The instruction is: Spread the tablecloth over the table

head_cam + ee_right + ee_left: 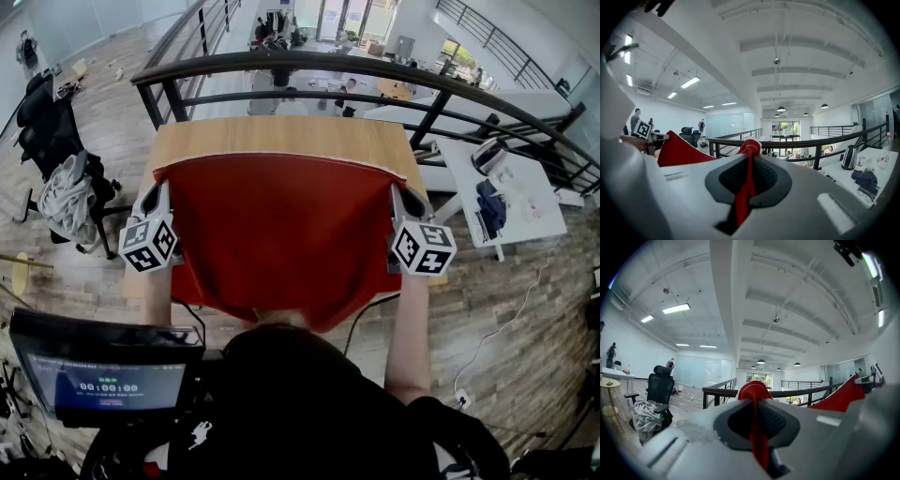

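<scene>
A red tablecloth (279,234) hangs stretched between my two grippers above the near part of a wooden table (281,136). My left gripper (161,190) is shut on the cloth's left top corner, and the red cloth (757,420) runs pinched between its jaws. My right gripper (397,195) is shut on the right top corner, where the red cloth (746,185) also shows squeezed between the jaws. The cloth's top edge spans straight from one gripper to the other. Its lower part sags toward the person. The far half of the tabletop is bare.
A black railing (375,70) curves just behind the table. A black office chair with clothes (61,178) stands at the left. A white desk with items (511,192) is at the right. A monitor (103,370) sits at the lower left near the person.
</scene>
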Motion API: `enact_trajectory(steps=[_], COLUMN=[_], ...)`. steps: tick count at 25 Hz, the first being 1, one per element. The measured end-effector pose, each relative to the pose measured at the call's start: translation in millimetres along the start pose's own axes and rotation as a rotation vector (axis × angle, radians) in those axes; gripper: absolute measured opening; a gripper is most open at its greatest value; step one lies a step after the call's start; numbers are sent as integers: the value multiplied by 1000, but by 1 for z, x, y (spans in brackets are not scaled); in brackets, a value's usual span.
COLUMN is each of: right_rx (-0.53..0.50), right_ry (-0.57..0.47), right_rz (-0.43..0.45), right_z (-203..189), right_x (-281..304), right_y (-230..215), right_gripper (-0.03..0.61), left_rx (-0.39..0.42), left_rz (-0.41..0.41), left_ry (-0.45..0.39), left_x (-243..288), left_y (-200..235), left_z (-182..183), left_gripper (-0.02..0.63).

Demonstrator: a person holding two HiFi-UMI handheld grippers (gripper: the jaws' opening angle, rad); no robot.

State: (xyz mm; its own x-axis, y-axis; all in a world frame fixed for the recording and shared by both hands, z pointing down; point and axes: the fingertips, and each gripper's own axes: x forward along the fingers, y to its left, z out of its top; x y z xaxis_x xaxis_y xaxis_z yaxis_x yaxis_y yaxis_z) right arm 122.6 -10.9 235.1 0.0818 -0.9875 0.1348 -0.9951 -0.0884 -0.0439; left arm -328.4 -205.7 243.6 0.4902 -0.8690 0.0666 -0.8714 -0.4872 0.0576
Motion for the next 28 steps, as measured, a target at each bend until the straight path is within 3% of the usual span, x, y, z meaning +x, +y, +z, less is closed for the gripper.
enact_trajectory(steps=[18, 28], right_rx=[39, 6], right_ry=[1, -20], right_rz=[15, 51], right_z=[-3, -3], right_x=[0, -5], right_y=[-19, -57], right_gripper=[12, 12], left_rx=[29, 54], left_rz=[54, 161], left_ry=[5, 0], left_x=[-3, -10], left_y=[-4, -12], left_z=[5, 5], left_gripper=[9, 9])
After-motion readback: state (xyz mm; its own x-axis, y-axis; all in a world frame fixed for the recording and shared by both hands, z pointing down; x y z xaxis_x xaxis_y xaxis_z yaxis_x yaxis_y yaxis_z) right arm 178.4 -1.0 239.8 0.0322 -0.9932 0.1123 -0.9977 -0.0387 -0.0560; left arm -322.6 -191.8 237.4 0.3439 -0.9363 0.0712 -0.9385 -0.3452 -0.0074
